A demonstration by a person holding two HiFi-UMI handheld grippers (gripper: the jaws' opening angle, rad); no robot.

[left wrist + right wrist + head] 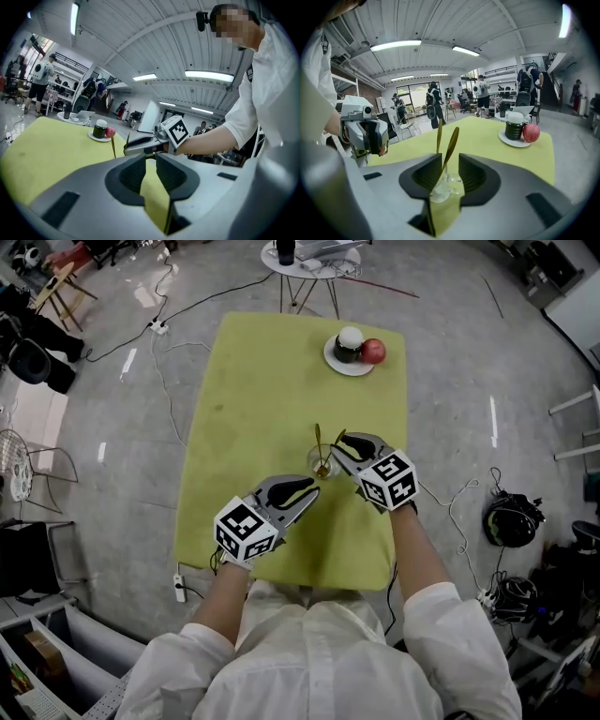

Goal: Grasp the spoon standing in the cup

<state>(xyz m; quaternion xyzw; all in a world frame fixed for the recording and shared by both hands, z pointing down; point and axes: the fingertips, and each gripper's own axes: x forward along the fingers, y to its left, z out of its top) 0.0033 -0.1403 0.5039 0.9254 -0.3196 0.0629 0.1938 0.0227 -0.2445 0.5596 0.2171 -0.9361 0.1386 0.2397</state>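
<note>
A clear glass cup (323, 463) stands in the middle of the yellow-green table (262, 381) with two gold spoons (318, 437) upright in it. My right gripper (339, 442) is open right beside the cup. In the right gripper view the cup (442, 186) sits low between the jaws. One spoon handle (451, 142) leans up through the gap close to the left jaw, and the other handle (439, 135) stands just beyond. My left gripper (314, 489) hovers open and empty to the cup's near left. Only table cloth shows between its jaws (150, 160).
A white plate (337, 362) at the table's far right carries a dark lidded cup (349, 341) and a red apple (373, 351). A small round table (309, 261) stands beyond. Cables and a power strip (178, 589) lie on the floor. People stand in the background.
</note>
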